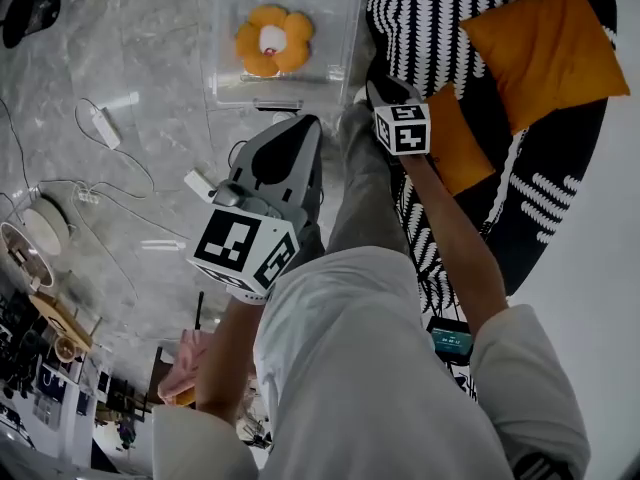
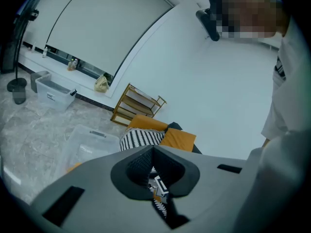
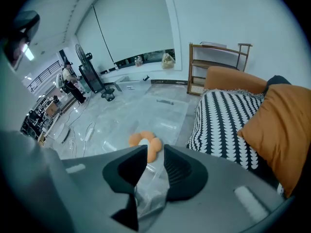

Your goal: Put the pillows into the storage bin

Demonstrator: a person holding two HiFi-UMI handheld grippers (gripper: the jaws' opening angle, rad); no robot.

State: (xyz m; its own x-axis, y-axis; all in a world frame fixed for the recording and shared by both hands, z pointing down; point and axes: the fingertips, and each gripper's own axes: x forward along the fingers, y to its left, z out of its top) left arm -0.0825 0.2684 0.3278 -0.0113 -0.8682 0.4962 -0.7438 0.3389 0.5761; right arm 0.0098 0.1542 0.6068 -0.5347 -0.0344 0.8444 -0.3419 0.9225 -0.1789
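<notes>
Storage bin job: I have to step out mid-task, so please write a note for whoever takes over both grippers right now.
Left gripper: jaws together, holding nothing, above the floor in front of the bin.
Right gripper: jaws apart, nothing gripped, by the storage bin at its corner nearest the sofa.
Things: the flower pillow lies inside the clear bin. The large orange pillow and the second orange pillow lie on the black-and-white sofa cover.
Done: flower pillow is in the bin.
Left: both orange pillows still need to go in.
</notes>
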